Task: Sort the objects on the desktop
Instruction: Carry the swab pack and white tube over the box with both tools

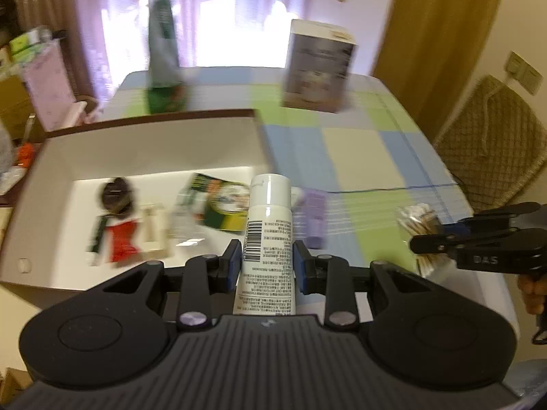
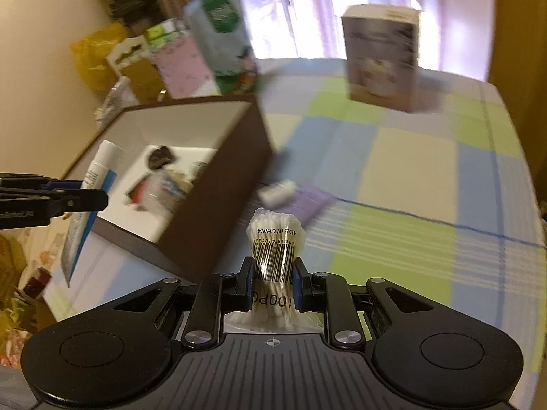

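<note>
Nearest the left wrist camera, the left gripper [image 1: 266,266] clamps a white tube [image 1: 268,239] by its printed body, cap pointing forward over the near rim of the open storage box [image 1: 154,143]. In the right wrist view, the right gripper [image 2: 272,282] pinches a bag of cotton swabs [image 2: 275,239] at its barcode band, near the box's right corner. Items already in the box: a dark round object [image 1: 116,194], a red-and-black piece [image 1: 121,242], a green-and-yellow packet [image 1: 218,205]. Left on the checked tablecloth [image 1: 359,143], just right of the box: a purple packet [image 1: 314,218] and a small white item [image 2: 277,191]. Two tall cartons stand far back. Judged well advanced, with two items in hand and two loose ones remaining
</note>
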